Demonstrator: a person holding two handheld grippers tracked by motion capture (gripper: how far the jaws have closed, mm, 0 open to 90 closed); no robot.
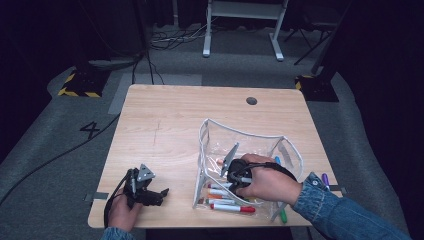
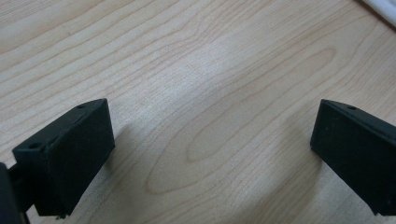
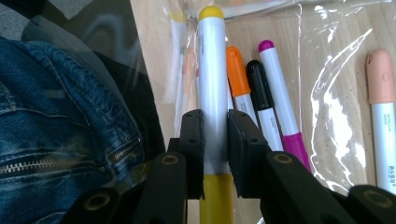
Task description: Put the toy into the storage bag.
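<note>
Now the right gripper (image 3: 215, 154) has its jaws clamped on the yellow-capped marker (image 3: 212, 84) inside the clear pouch (image 1: 207, 131); left gripper (image 2: 212, 154) jaws gape wide over bare counter (image 2: 196, 70).

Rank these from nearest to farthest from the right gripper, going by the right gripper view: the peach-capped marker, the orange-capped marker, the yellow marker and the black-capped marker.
1. Yellow marker, clamped in the right gripper.
2. Orange-capped marker, just beside it on the view's right.
3. Black-capped marker, next one over.
4. Peach-capped marker, off at the view's right edge.
</note>
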